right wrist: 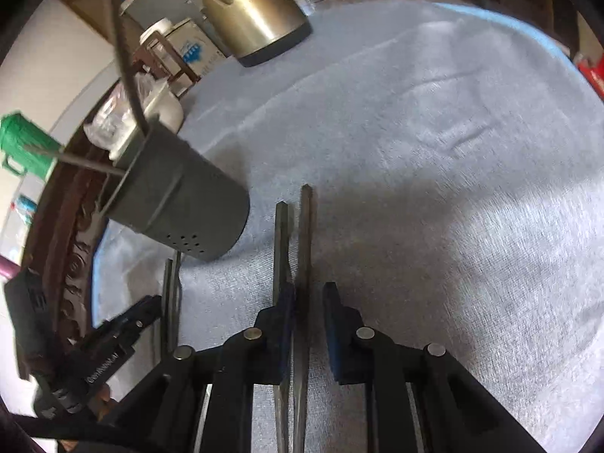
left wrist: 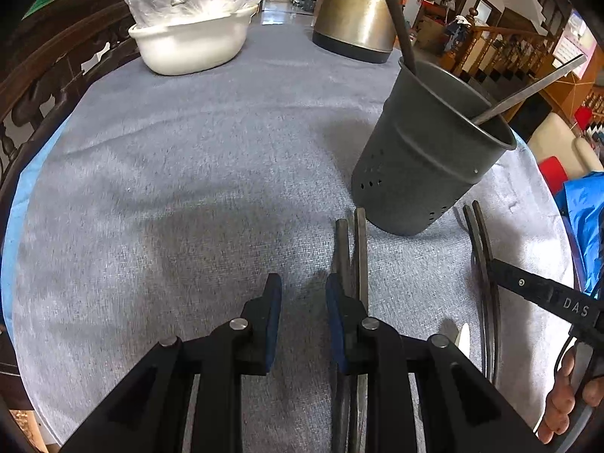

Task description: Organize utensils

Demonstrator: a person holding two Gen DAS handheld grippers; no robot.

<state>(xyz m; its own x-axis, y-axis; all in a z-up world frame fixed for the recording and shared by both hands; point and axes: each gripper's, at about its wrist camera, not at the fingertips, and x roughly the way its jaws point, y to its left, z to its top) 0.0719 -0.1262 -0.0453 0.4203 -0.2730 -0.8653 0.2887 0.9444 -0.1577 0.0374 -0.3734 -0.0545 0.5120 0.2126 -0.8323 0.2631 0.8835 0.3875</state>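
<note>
A dark grey utensil holder (left wrist: pixel 426 158) stands on the grey cloth (left wrist: pixel 188 173) with two utensil handles in it; it also shows in the right wrist view (right wrist: pixel 181 207). Two dark utensil handles (left wrist: pixel 355 249) lie side by side beside my left gripper's right finger. My left gripper (left wrist: pixel 304 302) is open and empty over the cloth. Another pair of utensils (left wrist: pixel 483 264) lies to the right, under the right gripper's body. In the right wrist view my right gripper (right wrist: pixel 309 309) is open, with one of a pair of handles (right wrist: pixel 304 249) between its pads and the other against the left pad.
A white bowl with a plastic bag (left wrist: pixel 188 37) and a metal kettle (left wrist: pixel 358 11) stand at the far side of the table. A carved wooden chair back (left wrist: pixel 45 75) runs along the left edge. The kettle also shows in the right wrist view (right wrist: pixel 253 15).
</note>
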